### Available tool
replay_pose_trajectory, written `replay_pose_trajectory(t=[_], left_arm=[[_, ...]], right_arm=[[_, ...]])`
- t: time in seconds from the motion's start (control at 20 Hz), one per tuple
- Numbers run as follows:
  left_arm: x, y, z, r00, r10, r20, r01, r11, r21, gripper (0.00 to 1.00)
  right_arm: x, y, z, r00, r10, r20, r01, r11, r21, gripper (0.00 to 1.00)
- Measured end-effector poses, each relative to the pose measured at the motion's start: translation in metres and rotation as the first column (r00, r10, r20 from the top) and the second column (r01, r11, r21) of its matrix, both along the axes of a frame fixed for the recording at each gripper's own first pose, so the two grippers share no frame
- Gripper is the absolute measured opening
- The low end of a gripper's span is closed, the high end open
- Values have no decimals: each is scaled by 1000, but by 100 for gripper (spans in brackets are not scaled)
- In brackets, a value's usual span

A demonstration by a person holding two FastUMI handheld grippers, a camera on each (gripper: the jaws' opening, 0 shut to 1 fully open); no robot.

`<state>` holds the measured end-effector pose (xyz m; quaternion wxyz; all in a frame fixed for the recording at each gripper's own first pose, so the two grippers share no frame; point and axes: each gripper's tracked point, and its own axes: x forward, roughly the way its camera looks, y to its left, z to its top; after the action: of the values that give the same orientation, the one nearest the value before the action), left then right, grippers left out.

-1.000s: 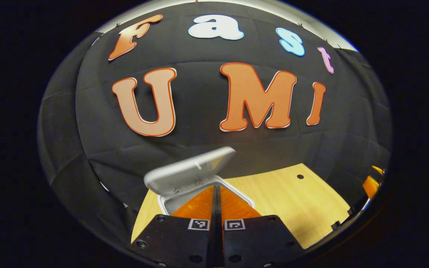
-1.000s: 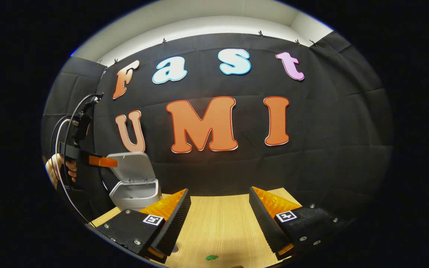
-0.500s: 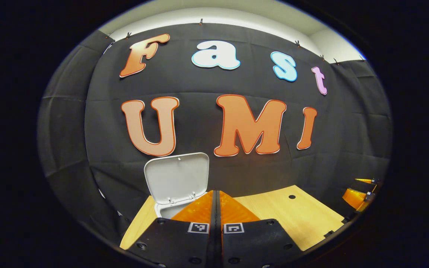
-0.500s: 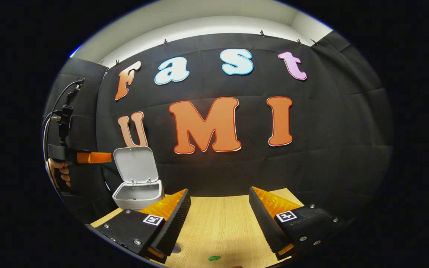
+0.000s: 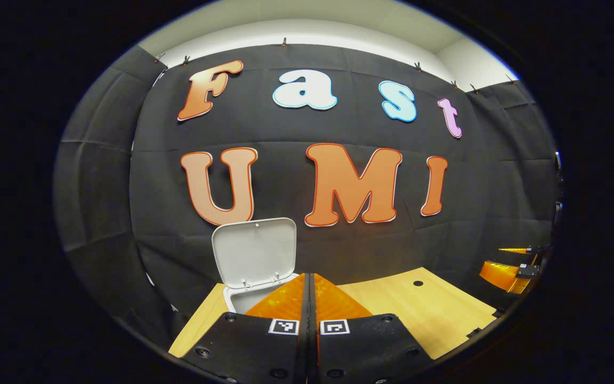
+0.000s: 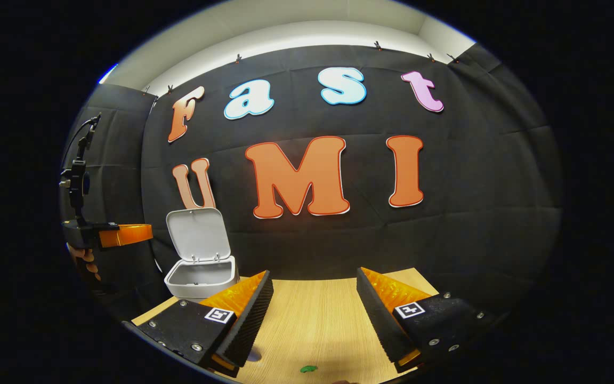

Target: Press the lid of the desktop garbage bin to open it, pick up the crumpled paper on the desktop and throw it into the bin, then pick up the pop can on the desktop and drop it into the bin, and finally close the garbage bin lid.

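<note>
The small white plastic bin (image 5: 240, 298) sat just ahead of the left gripper (image 5: 309, 282), lid (image 5: 253, 250) up. That gripper was closed tight on nothing; the right gripper (image 6: 312, 298) was spread wide above the wooden tabletop (image 6: 312, 325).

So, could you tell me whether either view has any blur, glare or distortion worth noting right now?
Left gripper view: sharp, no motion blur; the bin lid stands crisp, and the fisheye bows the table edge. Right gripper view: also sharp; the bin and lid are evenly lit without glare, the wall's top edge curves strongly, and the right gripper casts a faint shadow on the table.
</note>
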<state>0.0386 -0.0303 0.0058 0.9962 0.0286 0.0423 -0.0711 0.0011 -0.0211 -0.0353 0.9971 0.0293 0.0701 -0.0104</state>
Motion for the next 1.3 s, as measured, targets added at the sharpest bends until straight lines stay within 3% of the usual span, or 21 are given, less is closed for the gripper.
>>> replay_pose_trajectory(t=[0.2,0.35,0.4,0.55,0.8,1.0,1.3], left_arm=[[0,3,-15,1000,15,-14,-15,1000,-11,0],[-5,1,-16,1000,5,-10,-5,1000,-17,18],[-5,1,-17,1000,4,-8,-4,1000,-22,28],[-6,8,-19,1000,19,-7,-19,999,-35,96],[-9,11,-30,1000,24,-18,-24,999,-44,96],[-13,15,-36,999,21,-27,-22,999,-44,96],[-16,23,-50,998,20,-52,-22,999,-26,96]], right_arm=[[-2,0,-2,1000,1,-2,-1,1000,-30,94],[-3,-3,-6,1000,-11,-13,11,999,-44,94],[-3,-4,-7,1000,-16,-14,15,998,-59,94],[-5,-3,-7,1000,-8,-17,7,997,-71,94],[-6,-2,-15,999,1,-48,-2,1000,-19,94],[-3,-9,-29,997,-11,-79,5,998,-67,94],[-1,-13,-100,975,-3,-222,-10,998,-55,94]])
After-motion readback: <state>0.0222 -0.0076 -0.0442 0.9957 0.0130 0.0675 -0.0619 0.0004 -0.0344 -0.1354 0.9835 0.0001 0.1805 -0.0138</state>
